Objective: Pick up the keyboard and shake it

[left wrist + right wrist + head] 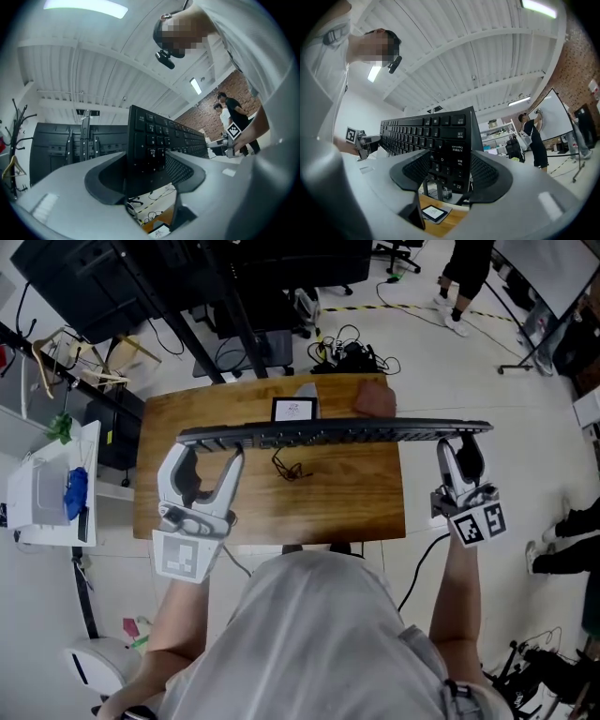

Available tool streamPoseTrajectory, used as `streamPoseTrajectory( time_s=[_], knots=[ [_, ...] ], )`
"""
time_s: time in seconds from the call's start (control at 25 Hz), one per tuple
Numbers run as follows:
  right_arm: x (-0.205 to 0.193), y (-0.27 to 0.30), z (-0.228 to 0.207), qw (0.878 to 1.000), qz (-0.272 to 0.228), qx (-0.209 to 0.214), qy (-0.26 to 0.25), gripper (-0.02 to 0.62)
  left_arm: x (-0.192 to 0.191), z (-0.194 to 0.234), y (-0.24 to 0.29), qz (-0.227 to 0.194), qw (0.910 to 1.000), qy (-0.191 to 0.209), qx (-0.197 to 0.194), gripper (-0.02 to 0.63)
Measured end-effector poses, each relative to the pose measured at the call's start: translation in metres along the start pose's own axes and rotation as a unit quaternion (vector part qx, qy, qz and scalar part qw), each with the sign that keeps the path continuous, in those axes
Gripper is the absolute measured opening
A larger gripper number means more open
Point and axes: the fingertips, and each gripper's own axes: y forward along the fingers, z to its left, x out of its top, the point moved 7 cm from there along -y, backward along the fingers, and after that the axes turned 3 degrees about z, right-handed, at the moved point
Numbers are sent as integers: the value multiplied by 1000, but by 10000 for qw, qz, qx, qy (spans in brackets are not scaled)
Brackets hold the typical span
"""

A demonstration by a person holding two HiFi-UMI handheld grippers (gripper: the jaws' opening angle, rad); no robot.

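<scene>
A long black keyboard [337, 433] hangs tilted on its edge above the wooden table [356, 493], held at both ends. My left gripper [208, 448] is shut on its left end. My right gripper [459, 442] is shut on its right end. In the left gripper view the keyboard [154, 136] stands between the grey jaws of the left gripper [145, 173], its keys facing right. In the right gripper view the keyboard [436, 133] sits between the ribbed pads of the right gripper [450, 173], and the other gripper shows at its far end.
On the table lie a small white-screened device [293, 410], a brown cloth-like thing [375, 399] and a thin black cable [291, 468]. A white shelf unit [52, 488] stands at the left. Cables [352, 352] lie on the floor behind, and a person [464, 277] stands far back.
</scene>
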Motion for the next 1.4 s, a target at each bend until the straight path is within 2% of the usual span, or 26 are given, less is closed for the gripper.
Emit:
streamPoseTrajectory(
  time_s=[0.36,0.52,0.64,0.88,1.12,1.4],
  knots=[
    [-42,2,-4,9967,762,-12,268,255,-54,-9,-16,611,9970,-470,117,247],
    [-70,0,-12,9914,1245,-86,401,255,-96,-17,-18,1148,9900,-817,102,247],
    [-94,-1,-14,9851,1640,-172,486,255,-121,-22,-22,1402,9839,-1104,88,247],
    [-134,-6,-14,9711,2310,-245,542,255,-174,-34,-36,2010,9651,-1680,71,249],
    [-166,-11,-10,9536,2907,-264,738,255,-208,-43,-54,2467,9462,-2090,106,249],
    [-211,-23,-5,9189,3772,-216,1132,255,-249,-54,-74,3051,9174,-2555,64,249]
  ],
)
